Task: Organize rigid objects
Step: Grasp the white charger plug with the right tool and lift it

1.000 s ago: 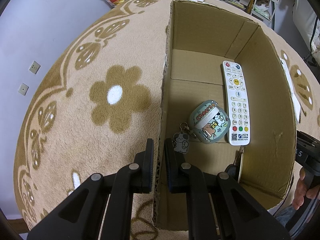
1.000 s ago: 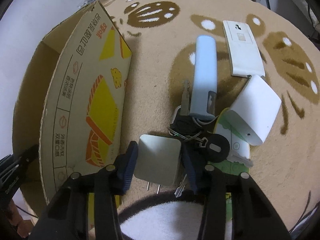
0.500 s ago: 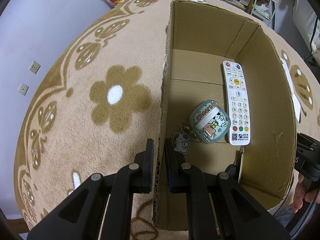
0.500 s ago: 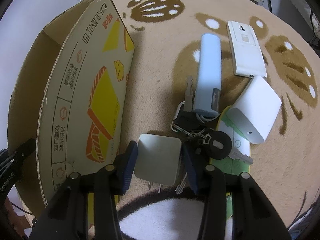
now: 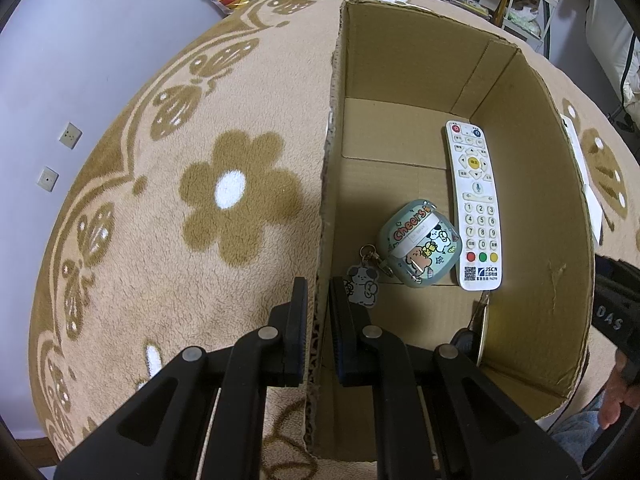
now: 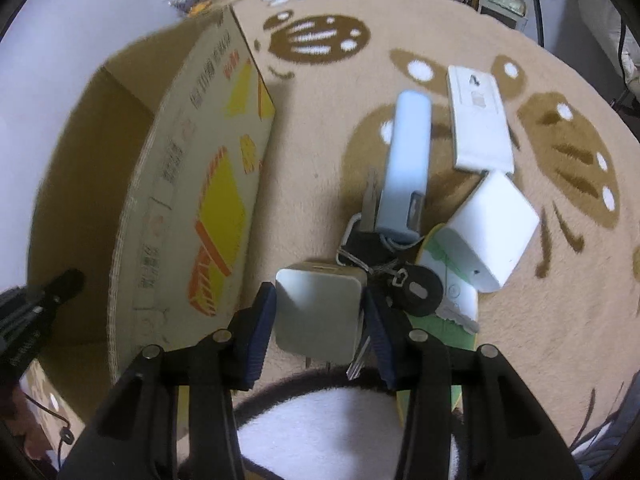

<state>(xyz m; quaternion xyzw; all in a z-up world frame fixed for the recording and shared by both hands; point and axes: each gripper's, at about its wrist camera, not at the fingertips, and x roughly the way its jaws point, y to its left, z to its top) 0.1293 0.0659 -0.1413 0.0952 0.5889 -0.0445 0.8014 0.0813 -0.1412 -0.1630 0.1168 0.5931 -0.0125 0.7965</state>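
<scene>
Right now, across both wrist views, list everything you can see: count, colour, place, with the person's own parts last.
Cardboard box: one, brown, open on the rug.
Remote control: one, white, inside the box.
Earbud case: one, pale green with cartoon print and a keyring charm, in the box beside the remote.
Plug adapter: one, grey-white, square, between the right gripper's pads.
Power bank: one, light blue, on the rug.
Key bunch: one, black and metal, on the rug by the adapter.
Flat white device: one, on the rug.
White charger block: one, on the rug.
Rug: one, beige with brown flowers.
Left gripper: black, clamped on the box wall.
Right gripper: black, blue pads, on the adapter.
</scene>
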